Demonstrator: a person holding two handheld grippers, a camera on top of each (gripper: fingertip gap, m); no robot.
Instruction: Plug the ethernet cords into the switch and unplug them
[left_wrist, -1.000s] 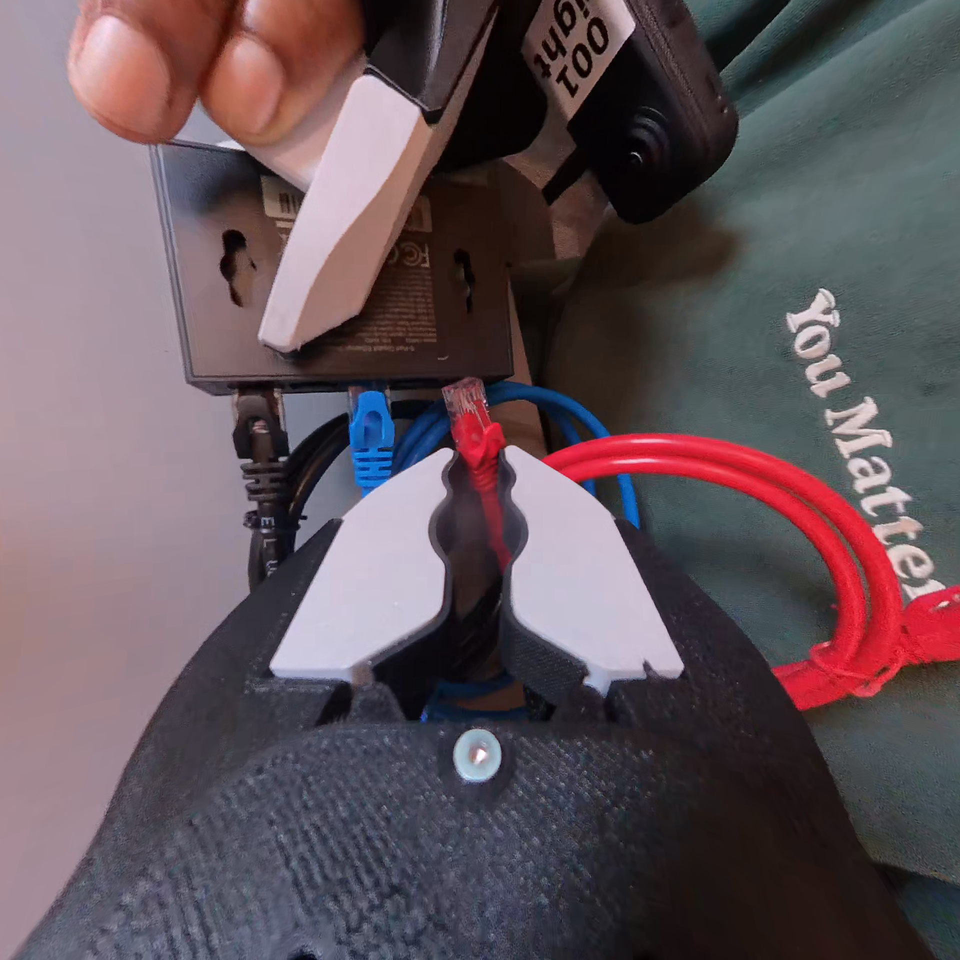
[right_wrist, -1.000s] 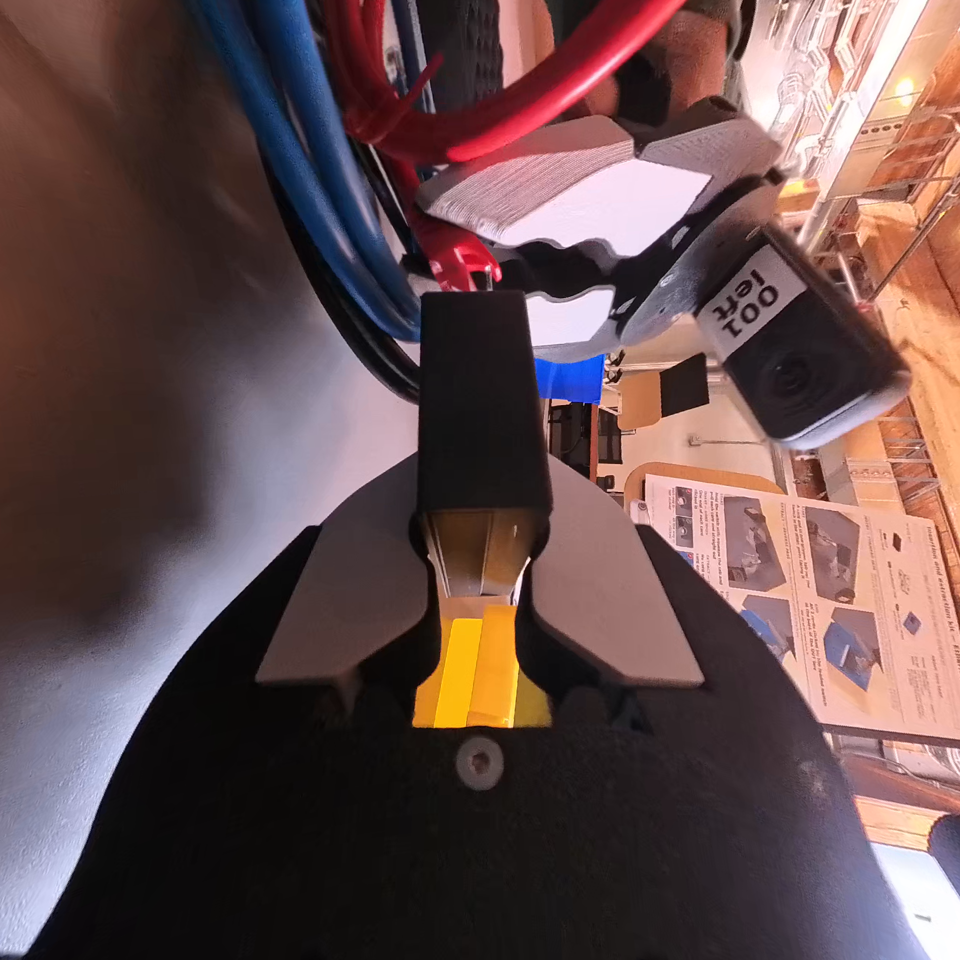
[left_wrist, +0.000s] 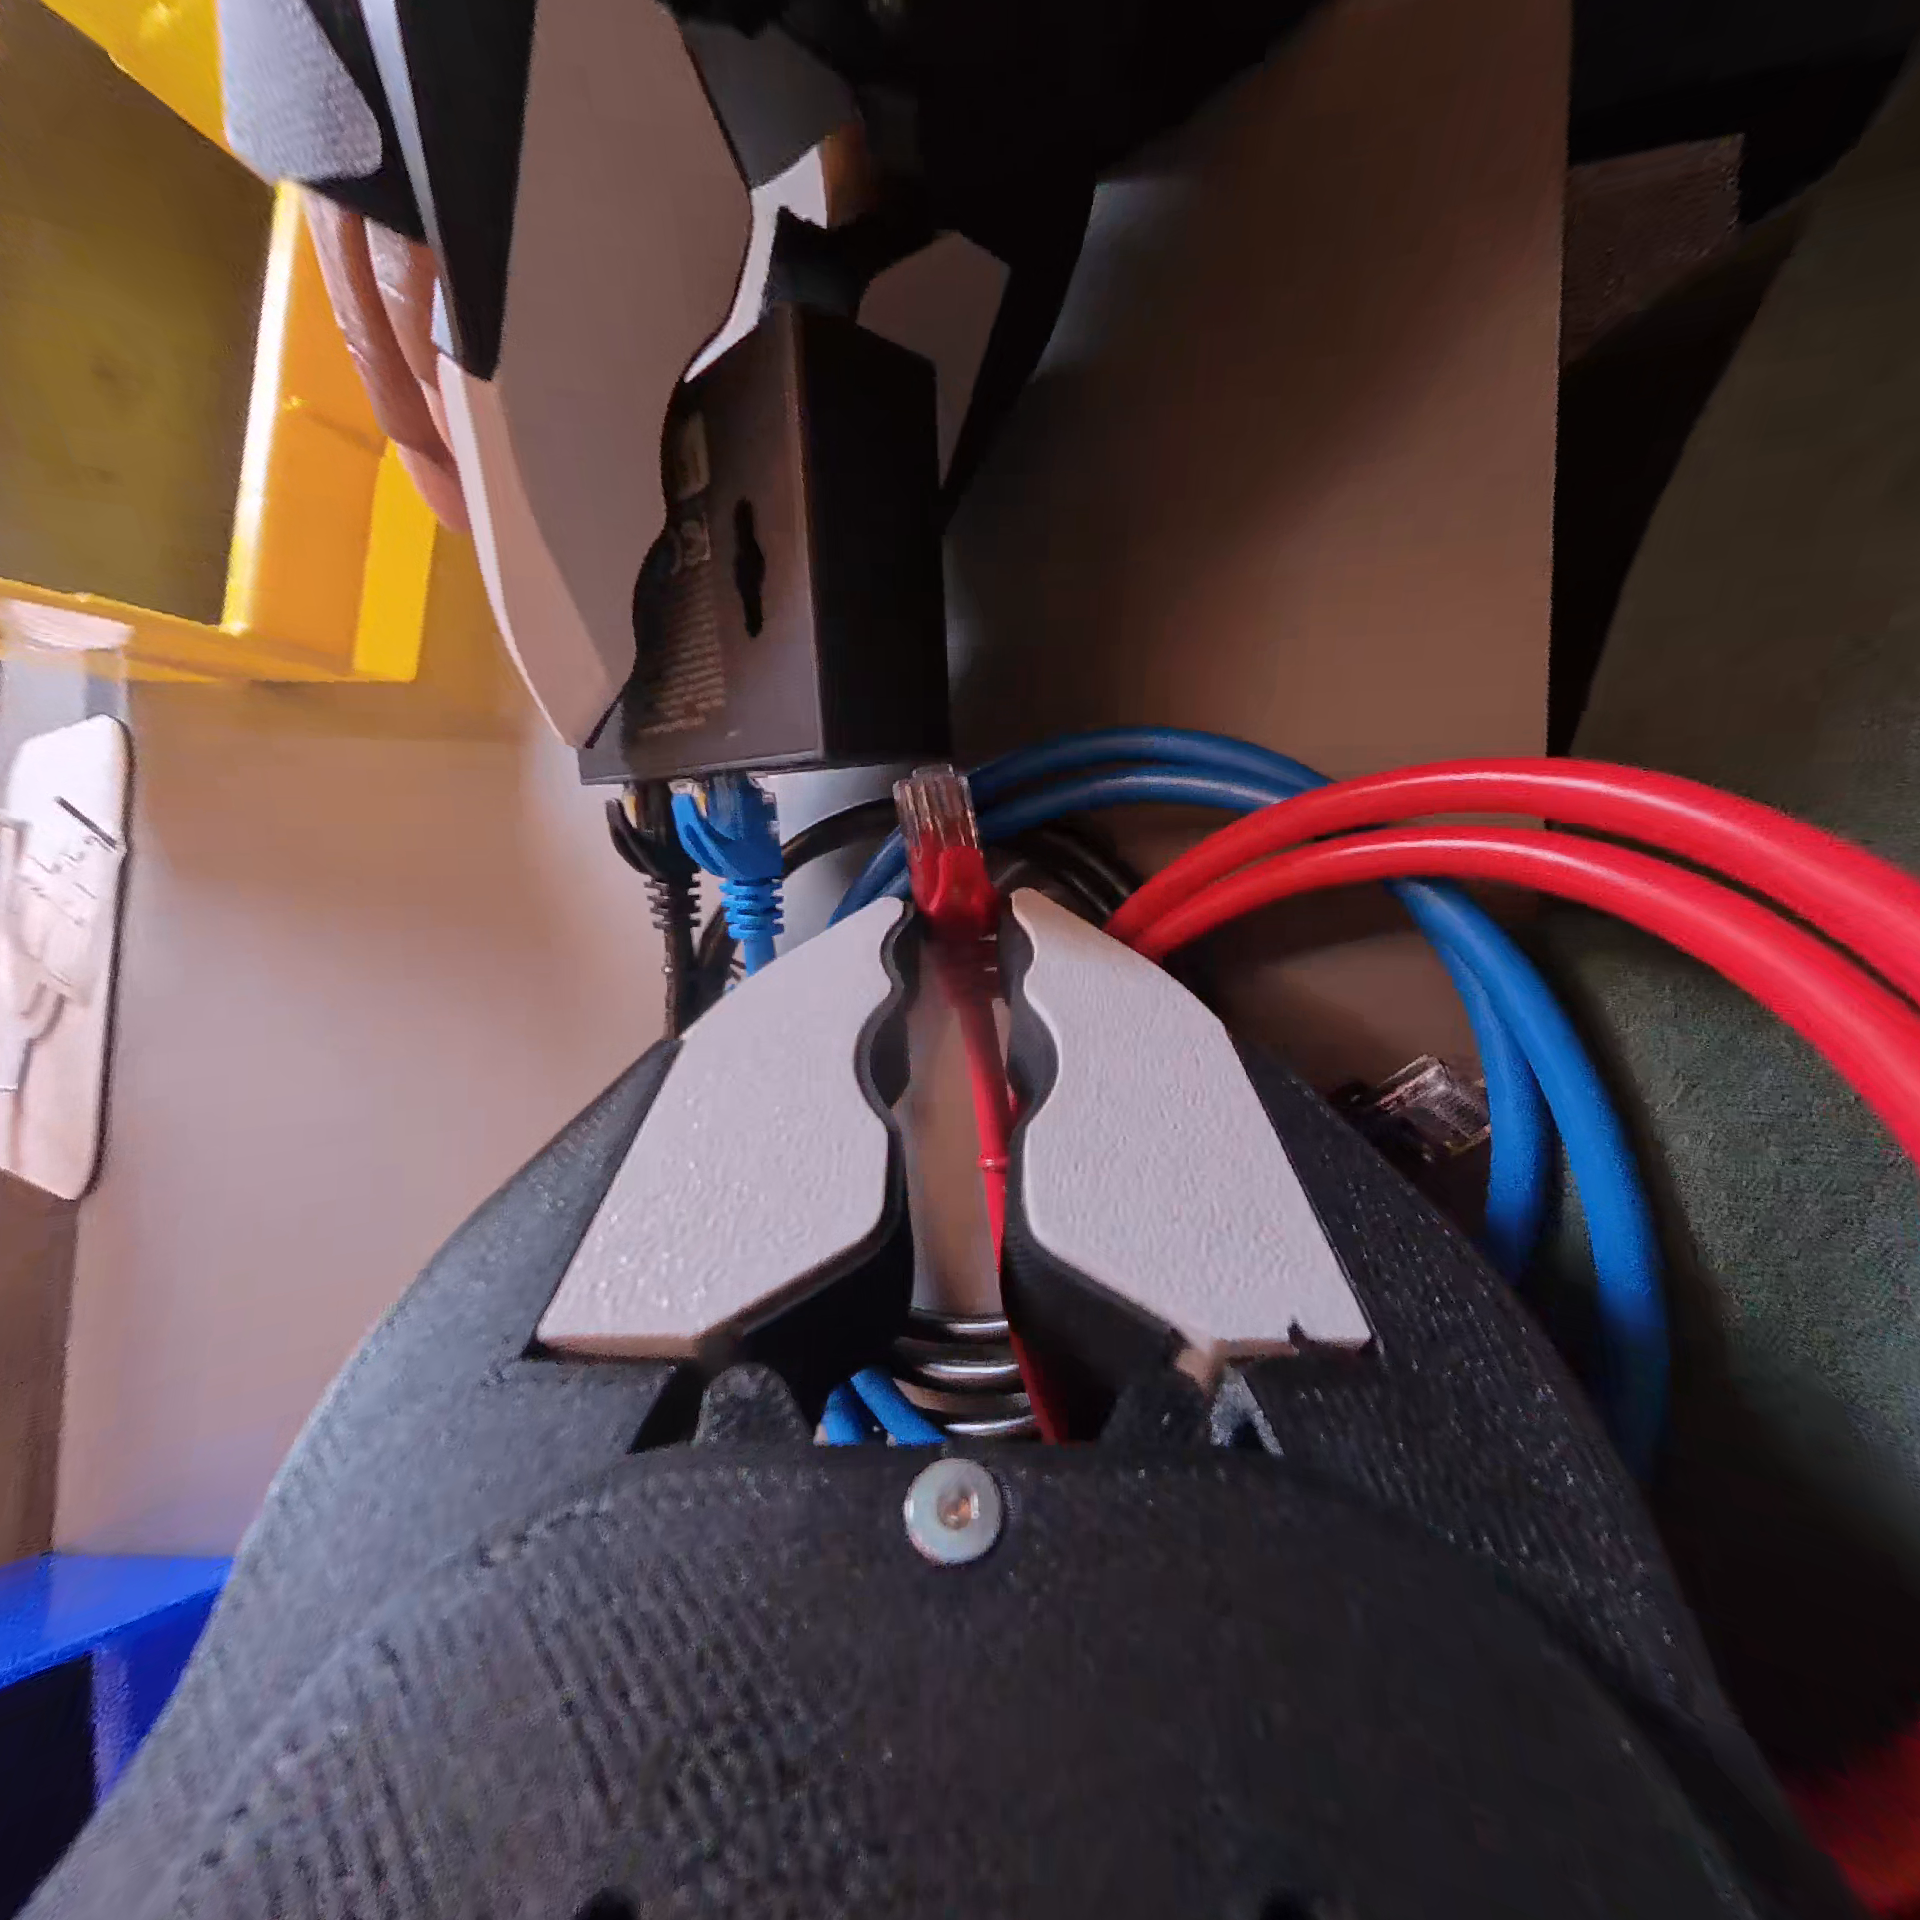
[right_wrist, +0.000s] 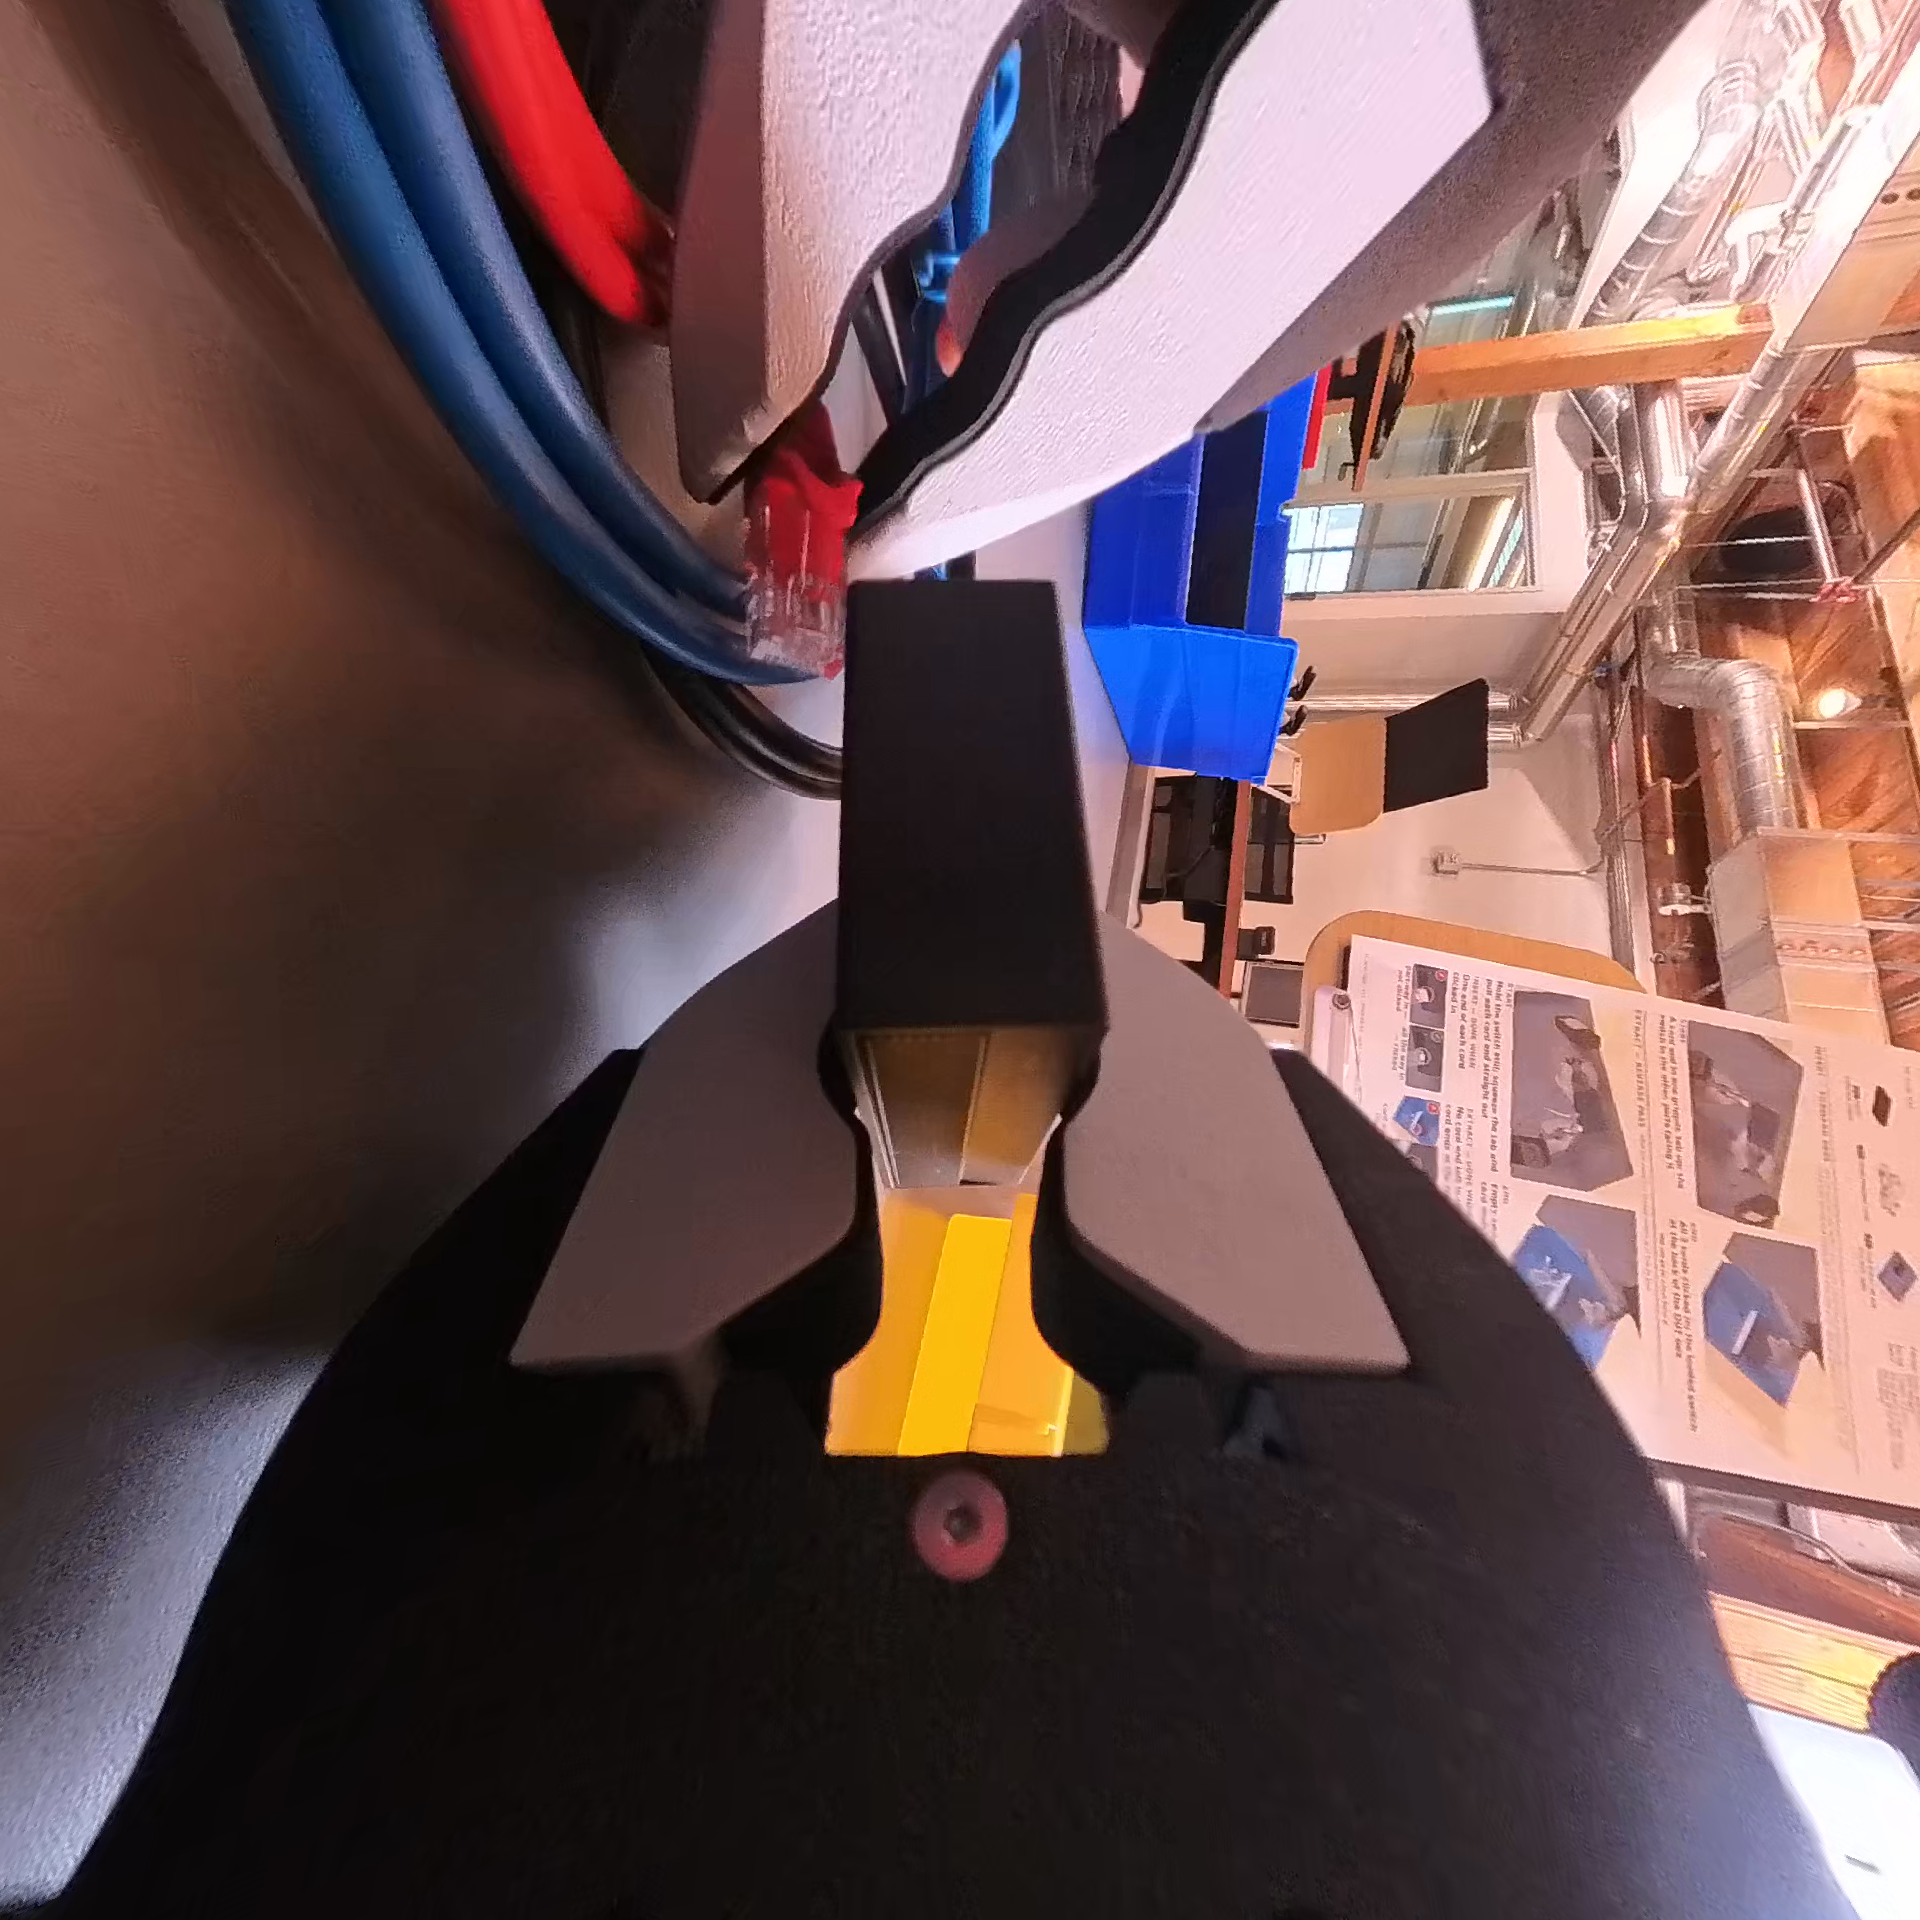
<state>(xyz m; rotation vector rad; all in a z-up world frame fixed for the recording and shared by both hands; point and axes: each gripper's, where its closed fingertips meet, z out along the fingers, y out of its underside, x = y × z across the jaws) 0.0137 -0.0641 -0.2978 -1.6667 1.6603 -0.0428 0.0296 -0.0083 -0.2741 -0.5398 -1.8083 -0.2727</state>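
In the left wrist view the left gripper has its jaws closed on the red cord just behind its red boot, with the clear plug standing free just below the right end of the switch, close to it but not in a port. The switch, a dark box, is seen from its underside, held from above by the right gripper, one grey finger of which lies across its left part. A blue plug and a black plug sit in ports at its near edge, left of the red one. Loops of blue cord and red cord arc off to the right over green cloth, and another clear plug lies loose beside them. A yellow bin is far left, a blue bin near left. The right wrist view shows what the first hides: the right gripper clamps the switch edge-on between both jaws, the box pointing away. Here the red plug sits just left of the switch's far end, beside it, under the left gripper. Only this view takes in the room: a blue bin, a printed sheet and metal ducts at right.
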